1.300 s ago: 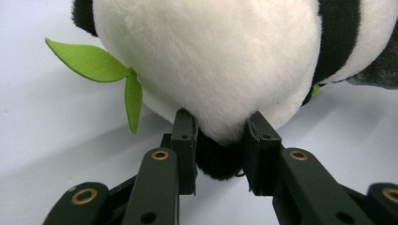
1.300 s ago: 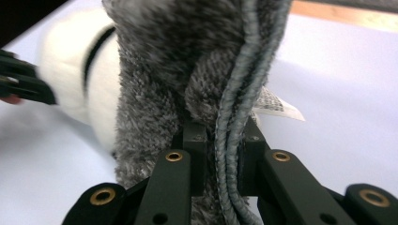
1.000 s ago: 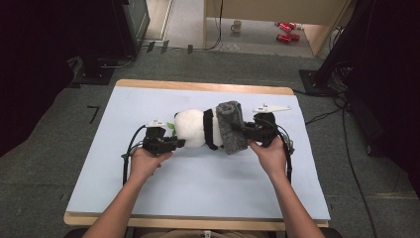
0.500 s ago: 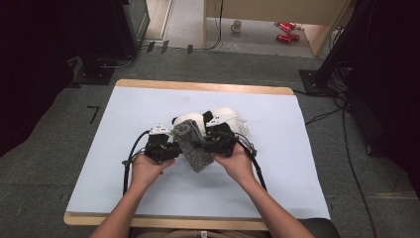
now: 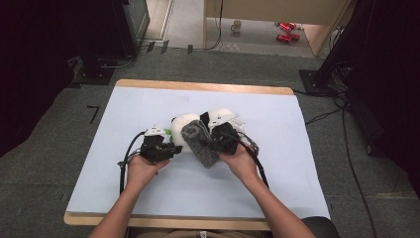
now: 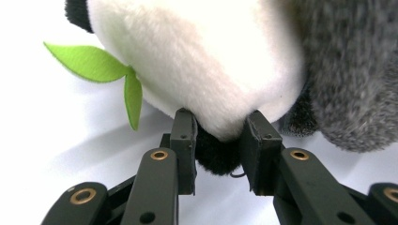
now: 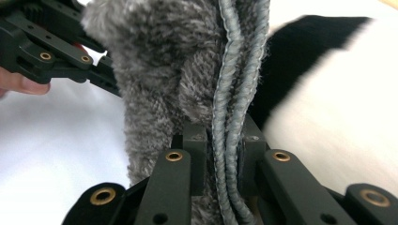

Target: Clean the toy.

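A white and black plush panda (image 5: 185,123) lies in the middle of the table. Its green felt leaf (image 6: 89,63) sticks out at its side. My left gripper (image 5: 173,148) is shut on a small black part (image 6: 216,159) of the panda (image 6: 202,61), which bulges between the pads. A grey fuzzy cloth (image 5: 199,145) drapes over the panda's near side. My right gripper (image 5: 214,142) is shut on that cloth's stitched hem (image 7: 234,93), with the fuzzy side (image 7: 159,70) to its left. The panda's body (image 7: 338,122) lies behind the cloth. The two grippers stand close together.
The table (image 5: 148,104) has a pale blue cover and a wooden rim. Cables trail from both grippers across it. On the floor beyond stand black equipment bases (image 5: 99,69), a cup (image 5: 237,26) and red cans (image 5: 285,29).
My right gripper has carried the grey cloth leftward and a little down, towards the left gripper, and the panda has bunched up between them. The left gripper has kept its place.
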